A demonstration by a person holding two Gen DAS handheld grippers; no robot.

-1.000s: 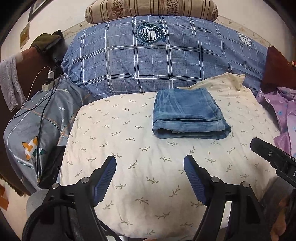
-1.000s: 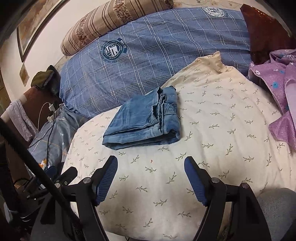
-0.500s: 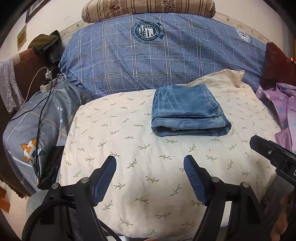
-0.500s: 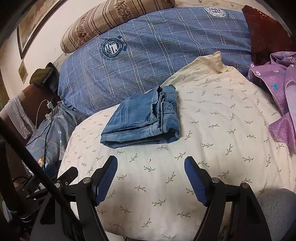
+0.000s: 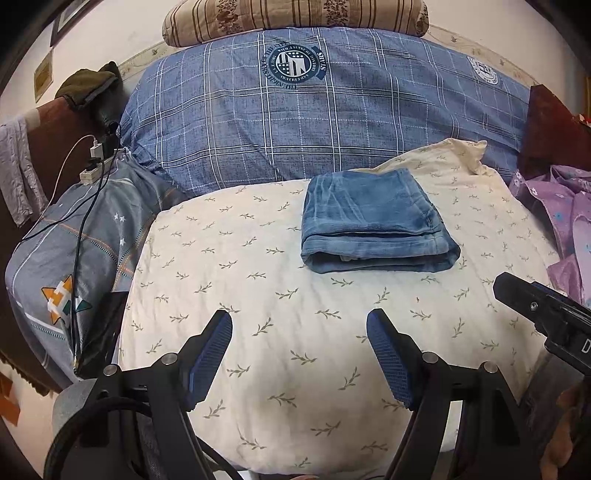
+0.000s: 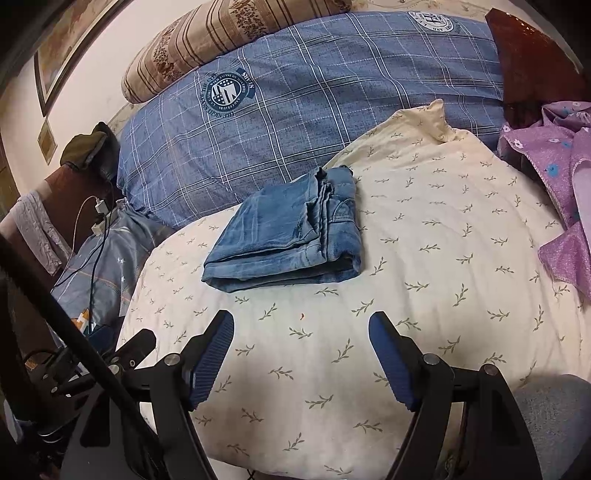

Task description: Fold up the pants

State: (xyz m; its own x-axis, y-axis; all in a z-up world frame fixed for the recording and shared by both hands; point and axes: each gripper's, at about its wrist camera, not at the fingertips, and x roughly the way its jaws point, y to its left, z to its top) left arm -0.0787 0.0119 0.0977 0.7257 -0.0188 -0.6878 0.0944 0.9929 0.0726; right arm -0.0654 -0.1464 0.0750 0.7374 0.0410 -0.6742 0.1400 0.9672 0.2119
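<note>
Both hand-held grippers, left point(image 5: 299, 350) and right point(image 6: 301, 350), wide open, empty; folded pants point(image 5: 373, 225) lie ahead, apart, long side crosswise.

the pants point(image 5: 373, 225) just ahead of the open left gripper point(image 5: 299, 354) are faded blue denim, matt, with stitched seams. under both grippers lies a cream cotton quilt point(image 5: 258, 295), soft, matt, printed with small sprigs. beyond the pants sits a blue checked cloth duvet point(image 5: 332, 122) with a woven look, topped by a striped brown fabric pillow point(image 5: 295, 14). the right gripper point(image 6: 301, 354) has ribbed blue rubbery pads point(image 6: 212, 354) on matt black plastic arms with small shiny metal screws. to its right lies purple cloth point(image 6: 554, 166) with a faint sheen.
</note>
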